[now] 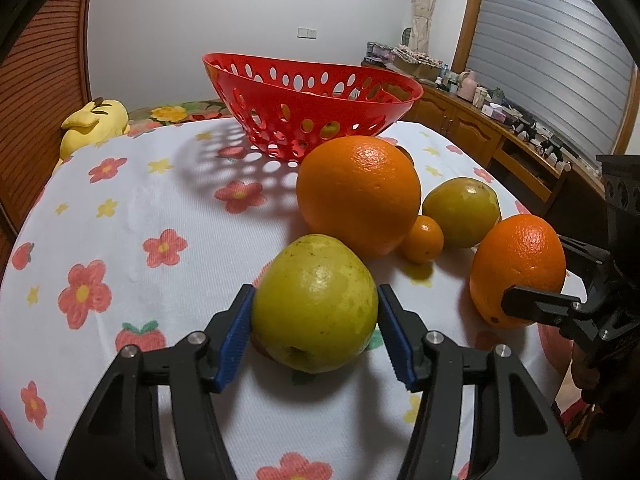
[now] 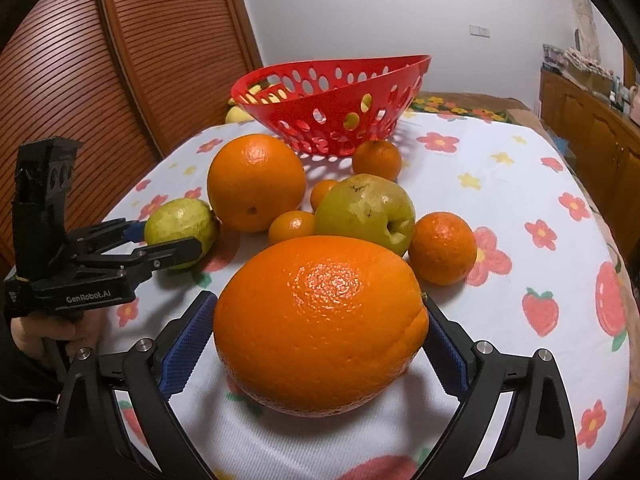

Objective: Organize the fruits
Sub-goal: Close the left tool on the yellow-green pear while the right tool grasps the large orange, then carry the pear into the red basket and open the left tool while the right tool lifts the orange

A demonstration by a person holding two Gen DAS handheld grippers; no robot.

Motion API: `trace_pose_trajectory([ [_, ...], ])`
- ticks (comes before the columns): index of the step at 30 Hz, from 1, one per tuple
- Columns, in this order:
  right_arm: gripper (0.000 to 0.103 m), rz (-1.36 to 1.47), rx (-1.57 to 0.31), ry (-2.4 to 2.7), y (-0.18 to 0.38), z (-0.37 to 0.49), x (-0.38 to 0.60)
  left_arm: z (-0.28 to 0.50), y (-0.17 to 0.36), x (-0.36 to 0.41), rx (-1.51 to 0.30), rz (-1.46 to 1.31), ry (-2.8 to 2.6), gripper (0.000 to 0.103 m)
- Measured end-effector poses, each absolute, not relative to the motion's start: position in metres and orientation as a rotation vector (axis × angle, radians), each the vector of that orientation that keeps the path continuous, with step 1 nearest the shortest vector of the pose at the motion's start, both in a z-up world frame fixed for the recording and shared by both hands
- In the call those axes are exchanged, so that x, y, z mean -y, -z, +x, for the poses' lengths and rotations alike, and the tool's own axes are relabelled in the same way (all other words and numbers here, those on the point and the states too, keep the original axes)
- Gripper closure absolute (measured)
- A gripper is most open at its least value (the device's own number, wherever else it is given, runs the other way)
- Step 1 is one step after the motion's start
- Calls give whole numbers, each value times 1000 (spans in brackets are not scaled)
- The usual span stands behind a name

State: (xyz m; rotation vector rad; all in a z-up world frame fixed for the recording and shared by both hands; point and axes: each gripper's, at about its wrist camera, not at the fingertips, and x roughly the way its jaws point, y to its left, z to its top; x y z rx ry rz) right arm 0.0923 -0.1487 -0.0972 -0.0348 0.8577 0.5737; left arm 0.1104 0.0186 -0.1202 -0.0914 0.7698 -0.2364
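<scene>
In the left wrist view my left gripper [image 1: 316, 292] is shut on a yellow-green fruit [image 1: 316, 304] that rests on the flowered cloth; both blue pads touch its sides. The right wrist view shows the same grip [image 2: 168, 236] on that fruit [image 2: 180, 224]. My right gripper [image 2: 318, 300] stands open around a large orange [image 2: 320, 328] on the cloth, with a thin gap at its left pad. From the left wrist view, that gripper [image 1: 532, 270] straddles the orange [image 1: 520, 264]. The red perforated basket [image 1: 312, 96] [image 2: 332, 92] stands behind; something yellow shows through its holes.
Between the grippers and the basket lie another large orange [image 1: 360, 196] [image 2: 256, 180], a green apple [image 1: 462, 212] [image 2: 368, 212] and several small tangerines [image 2: 442, 254]. A yellow plush [image 1: 94, 124] sits at the far left. A hand [image 2: 36, 336] holds the left gripper. Cabinets [image 1: 500, 128] line the right.
</scene>
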Motion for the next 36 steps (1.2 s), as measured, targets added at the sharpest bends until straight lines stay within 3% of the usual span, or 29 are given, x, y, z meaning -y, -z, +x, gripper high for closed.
trace_pose_trajectory([
  [36,7,-26,-808,-620,70,89,158,96,93,-23,-706,-113,243,44],
])
